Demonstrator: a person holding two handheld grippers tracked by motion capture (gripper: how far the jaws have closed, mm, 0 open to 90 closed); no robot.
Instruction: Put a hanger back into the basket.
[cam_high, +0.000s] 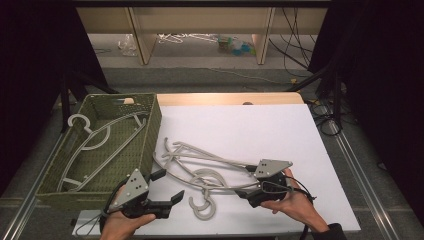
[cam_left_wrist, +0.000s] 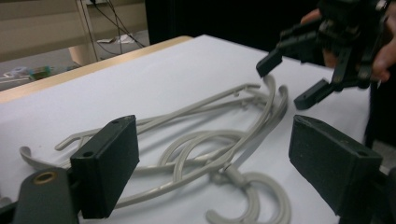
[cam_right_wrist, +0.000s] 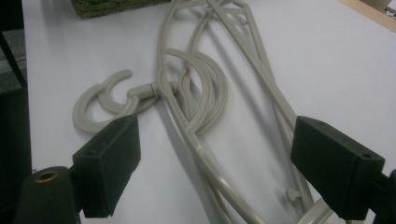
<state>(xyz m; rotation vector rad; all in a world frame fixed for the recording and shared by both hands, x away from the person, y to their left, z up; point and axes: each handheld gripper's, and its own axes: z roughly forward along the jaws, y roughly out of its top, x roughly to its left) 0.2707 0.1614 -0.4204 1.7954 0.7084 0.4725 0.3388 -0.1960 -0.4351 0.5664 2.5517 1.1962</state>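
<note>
High view: grey hangers lie tangled on the white table, just right of the green basket. Left tongs gape wide, empty, near the basket's front corner. Right tongs stand wide too, at the hangers' far end, nothing gripped. One hanger rests inside the basket.

Two grey hangers tangled on the white table; one grey hanger inside one green woven basket at the table's left edge.
</note>
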